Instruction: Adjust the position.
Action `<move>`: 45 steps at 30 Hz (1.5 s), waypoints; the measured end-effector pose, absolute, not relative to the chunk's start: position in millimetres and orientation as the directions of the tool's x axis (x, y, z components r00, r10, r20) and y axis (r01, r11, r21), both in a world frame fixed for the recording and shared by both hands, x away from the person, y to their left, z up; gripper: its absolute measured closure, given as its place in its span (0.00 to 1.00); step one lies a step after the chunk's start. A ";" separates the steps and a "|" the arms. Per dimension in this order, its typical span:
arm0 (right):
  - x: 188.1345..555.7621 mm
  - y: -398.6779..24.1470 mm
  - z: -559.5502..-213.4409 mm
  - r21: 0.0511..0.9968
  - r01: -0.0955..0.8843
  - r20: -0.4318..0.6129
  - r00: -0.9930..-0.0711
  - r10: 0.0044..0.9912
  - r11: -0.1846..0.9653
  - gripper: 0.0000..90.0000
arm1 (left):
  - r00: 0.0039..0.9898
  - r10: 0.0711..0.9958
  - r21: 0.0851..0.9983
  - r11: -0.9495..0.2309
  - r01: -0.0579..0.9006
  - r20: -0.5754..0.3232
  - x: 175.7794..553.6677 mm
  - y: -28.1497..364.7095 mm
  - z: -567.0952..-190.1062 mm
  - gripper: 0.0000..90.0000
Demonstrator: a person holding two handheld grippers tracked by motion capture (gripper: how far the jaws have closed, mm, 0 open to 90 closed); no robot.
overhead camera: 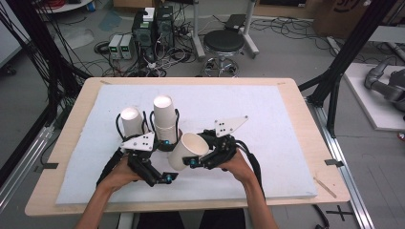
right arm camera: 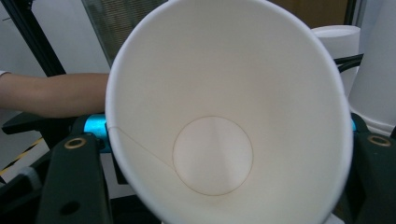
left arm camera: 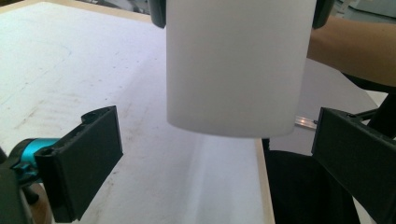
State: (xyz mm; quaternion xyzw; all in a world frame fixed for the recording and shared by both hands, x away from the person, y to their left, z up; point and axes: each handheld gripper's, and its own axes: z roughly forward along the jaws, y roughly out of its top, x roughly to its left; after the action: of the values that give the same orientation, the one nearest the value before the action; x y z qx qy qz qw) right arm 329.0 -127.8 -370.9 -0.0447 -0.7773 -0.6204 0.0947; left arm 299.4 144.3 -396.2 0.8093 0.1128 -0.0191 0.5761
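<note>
Held cup: a plain white paper cup [overhead camera: 187,150], tipped on its side with its open mouth facing up and toward the person; the right gripper view looks straight into it, down to the round bottom disc and a thin seam line on the wall.
Where it is: lifted above the white mat [overhead camera: 267,143], near the front middle of the table [overhead camera: 305,124], just in front of a stack of upside-down cups [overhead camera: 165,119] and beside another upside-down cup [overhead camera: 131,121].
Right gripper [overhead camera: 203,160]: clamped on the held cup's sides, jaws pressing on its wall.
Left gripper [overhead camera: 160,179]: jaws spread wide with nothing between them; in its own view the held cup's wall hangs ahead, clear of both jaws.
Hard to make out: how many cups are in the stack; the held cup's base is cut off behind the right gripper.
</note>
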 end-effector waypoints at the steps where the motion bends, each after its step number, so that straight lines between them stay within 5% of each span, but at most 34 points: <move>1: 329.1 -127.9 -370.8 0.956 0.186 0.201 -0.978 -0.048 0.226 0.34 | 0.973 0.170 0.926 -0.318 0.203 -0.155 299.0 145.3 -396.3 0.02; 19: 330.5 -144.3 -367.3 0.950 0.187 0.190 -0.982 0.011 0.250 0.34 | 0.932 0.337 0.867 -0.415 0.276 -0.135 292.6 188.5 -411.0 0.02; 45: 330.9 -174.3 -378.8 0.947 0.197 0.146 -0.968 0.206 0.252 0.34 | 0.749 0.661 0.942 -0.216 0.259 -0.054 275.0 243.4 -439.4 0.02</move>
State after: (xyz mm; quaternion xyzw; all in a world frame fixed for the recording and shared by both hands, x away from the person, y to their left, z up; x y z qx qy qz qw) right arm 330.9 -174.3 -378.8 -0.1273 -0.7912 -0.5981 -0.0037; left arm 275.0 243.4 -439.4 0.7579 0.3032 0.1835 0.5478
